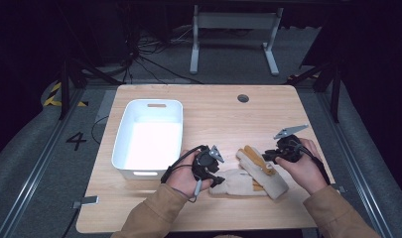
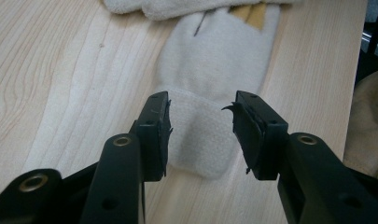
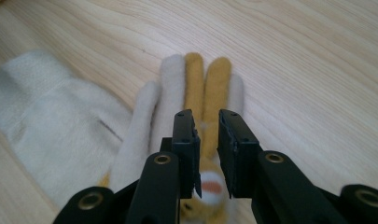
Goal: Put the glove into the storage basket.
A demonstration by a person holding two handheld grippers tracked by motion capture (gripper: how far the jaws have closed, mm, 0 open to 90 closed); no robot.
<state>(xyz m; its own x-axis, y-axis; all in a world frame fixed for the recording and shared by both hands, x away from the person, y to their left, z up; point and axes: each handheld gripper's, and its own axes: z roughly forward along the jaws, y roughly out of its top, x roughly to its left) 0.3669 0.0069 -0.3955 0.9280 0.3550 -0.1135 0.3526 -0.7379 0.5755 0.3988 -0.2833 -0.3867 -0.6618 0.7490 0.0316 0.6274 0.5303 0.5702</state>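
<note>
Two cream work gloves lie on the wooden table (image 1: 213,114) near its front edge. One glove (image 1: 233,182) lies flat, and the other glove (image 1: 264,171), with tan fingers, lies angled across its end. My left gripper (image 1: 219,179) is at the flat glove's cuff. In the left gripper view the left gripper (image 2: 200,126) stands open with its jaws either side of the cuff (image 2: 198,144). My right gripper (image 1: 266,156) is over the tan-fingered glove. In the right gripper view the right gripper (image 3: 206,135) shows a narrow gap above the tan fingers (image 3: 196,79), open. The white glove (image 3: 51,116) lies at left.
A white rectangular bin (image 1: 120,144), nothing seen inside it, stands on the table's left half, close to my left hand. A round cable hole (image 1: 243,98) sits near the far edge. The table's front edge (image 2: 317,93) runs just beside the cuff.
</note>
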